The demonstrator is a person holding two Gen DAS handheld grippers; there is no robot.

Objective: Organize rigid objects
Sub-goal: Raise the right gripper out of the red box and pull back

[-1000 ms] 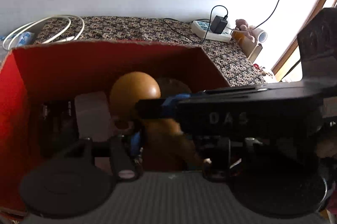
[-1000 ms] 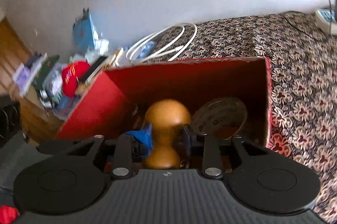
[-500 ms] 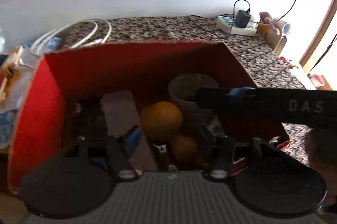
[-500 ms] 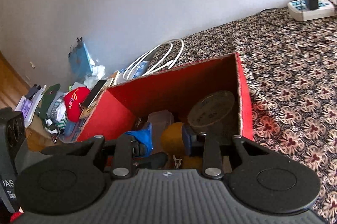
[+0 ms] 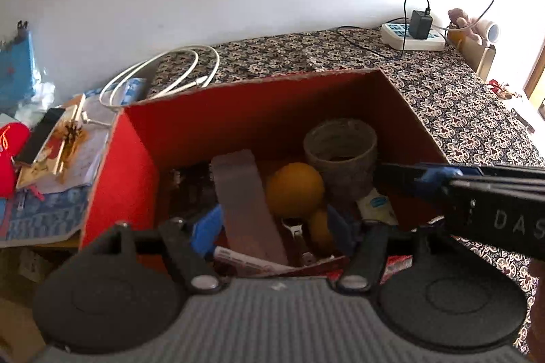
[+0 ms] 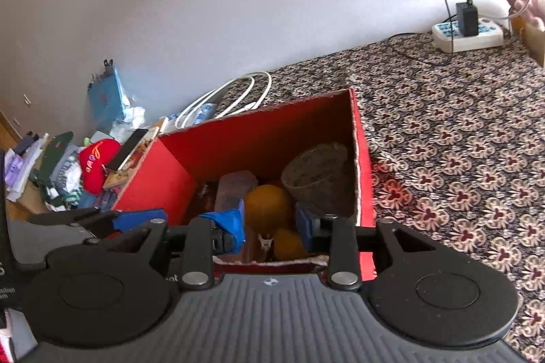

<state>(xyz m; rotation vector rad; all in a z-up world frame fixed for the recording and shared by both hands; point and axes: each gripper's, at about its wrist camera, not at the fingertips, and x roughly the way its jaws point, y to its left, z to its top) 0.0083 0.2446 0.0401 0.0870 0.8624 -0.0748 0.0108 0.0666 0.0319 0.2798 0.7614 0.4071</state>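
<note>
A red cardboard box (image 5: 238, 121) (image 6: 259, 138) stands on the patterned bed cover. Inside lie an orange wooden gourd-shaped object (image 5: 294, 189) (image 6: 267, 204), a brown tape roll (image 5: 340, 155) (image 6: 316, 175), a translucent grey case (image 5: 247, 202), a dark item at the left, a white tube and a small metal tool. My left gripper (image 5: 272, 228) is open and empty above the box's near edge. My right gripper (image 6: 270, 231) is open and empty above the box; it shows from the side in the left wrist view (image 5: 460, 182).
A coiled white cable (image 5: 163, 76) (image 6: 231, 97) lies behind the box. A power strip with a charger (image 5: 414, 34) (image 6: 468, 30) sits at the far right by the wall. Books, a phone and a red plush (image 6: 95, 165) clutter the left side.
Both grippers have pulled up and back from inside the box. The right gripper let go of the orange wooden object, which now lies in the box.
</note>
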